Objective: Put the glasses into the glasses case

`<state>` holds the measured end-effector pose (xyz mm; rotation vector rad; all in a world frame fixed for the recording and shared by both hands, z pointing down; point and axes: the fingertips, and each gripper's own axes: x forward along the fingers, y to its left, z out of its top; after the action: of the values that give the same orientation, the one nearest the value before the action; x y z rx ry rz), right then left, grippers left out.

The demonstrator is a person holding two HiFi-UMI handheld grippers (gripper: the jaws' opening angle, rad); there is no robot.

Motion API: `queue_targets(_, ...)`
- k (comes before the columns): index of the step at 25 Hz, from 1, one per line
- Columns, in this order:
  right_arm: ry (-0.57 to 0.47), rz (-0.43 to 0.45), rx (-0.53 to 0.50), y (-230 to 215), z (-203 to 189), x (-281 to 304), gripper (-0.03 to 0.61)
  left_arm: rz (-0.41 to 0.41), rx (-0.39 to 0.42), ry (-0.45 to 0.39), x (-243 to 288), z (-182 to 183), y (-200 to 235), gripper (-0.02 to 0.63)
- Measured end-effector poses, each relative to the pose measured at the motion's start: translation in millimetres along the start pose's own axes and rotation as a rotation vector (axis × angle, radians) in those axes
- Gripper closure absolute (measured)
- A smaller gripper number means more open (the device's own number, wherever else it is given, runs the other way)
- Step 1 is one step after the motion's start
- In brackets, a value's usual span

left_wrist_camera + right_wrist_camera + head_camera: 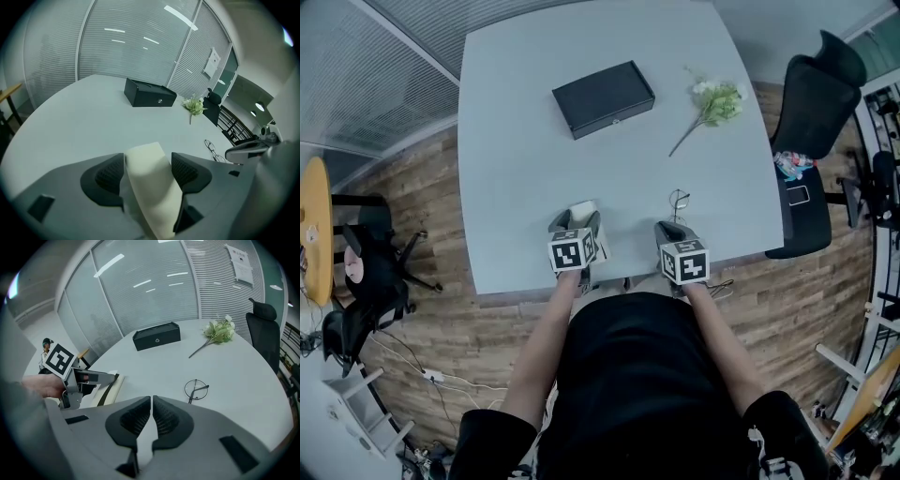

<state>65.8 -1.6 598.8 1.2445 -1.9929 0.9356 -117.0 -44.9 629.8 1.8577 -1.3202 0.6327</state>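
Observation:
A cream glasses case (151, 187) sits between the jaws of my left gripper (147, 161), whose pads press on both its sides. In the head view that gripper (574, 222) holds the case (581, 210) near the table's front edge. The thin wire glasses (678, 200) lie folded on the table just beyond my right gripper (670, 229). Seen from the right gripper view, the glasses (196, 389) rest ahead and to the right of my right gripper (152, 401), which is shut with nothing in it.
A black box (603, 97) lies at the back of the pale table (516, 169), with a sprig of white flowers (714, 101) to its right. A black office chair (814, 103) stands at the table's right side. A glass wall runs behind.

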Motion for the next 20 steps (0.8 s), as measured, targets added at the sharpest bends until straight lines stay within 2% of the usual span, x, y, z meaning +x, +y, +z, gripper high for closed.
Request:
queue_targets(6,-0.004,-0.011,0.0,-4.1,5.9,2.2,0.548,-0.018,-0.061,-0.016,-8.4,2.6,5.8,0.311)
queue_targets(12,-0.005,-0.058,0.009,-13.8,5.6,2.6,0.534,-0.024,-0.103,-0.036,-22.7,2.8,15.5,0.313)
queue_targets(20,-0.012,-0.225,0.015,-51.0,7.8,4.9,0.471,-0.03,-0.171,-0.055,-32.8,0.8,29.1,0.313)
